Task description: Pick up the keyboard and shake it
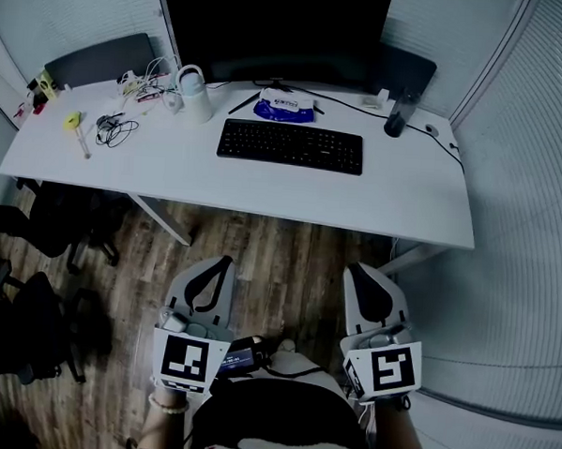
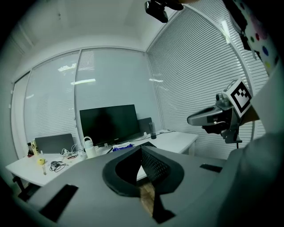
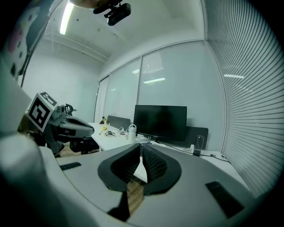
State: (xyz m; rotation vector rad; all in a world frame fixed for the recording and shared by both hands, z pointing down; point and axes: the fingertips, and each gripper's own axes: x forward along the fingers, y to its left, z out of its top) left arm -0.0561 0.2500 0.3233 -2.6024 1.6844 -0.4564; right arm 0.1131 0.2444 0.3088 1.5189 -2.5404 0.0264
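Observation:
A black keyboard (image 1: 291,145) lies flat on the white desk (image 1: 171,171), in front of the dark monitor (image 1: 272,31). Both grippers hang well short of the desk, over the wooden floor. My left gripper (image 1: 225,261) is shut with nothing in it, its pads together in the left gripper view (image 2: 141,150). My right gripper (image 1: 356,269) is also shut and empty, jaws closed in the right gripper view (image 3: 140,148). The keyboard is mostly hidden behind the jaws in both gripper views.
On the desk stand a white jug (image 1: 193,93), a blue packet (image 1: 285,107), a dark cup (image 1: 396,115), tangled cables (image 1: 112,126) and a yellow item (image 1: 72,120). Black office chairs (image 1: 46,225) stand at the left. Blinds cover the glass walls.

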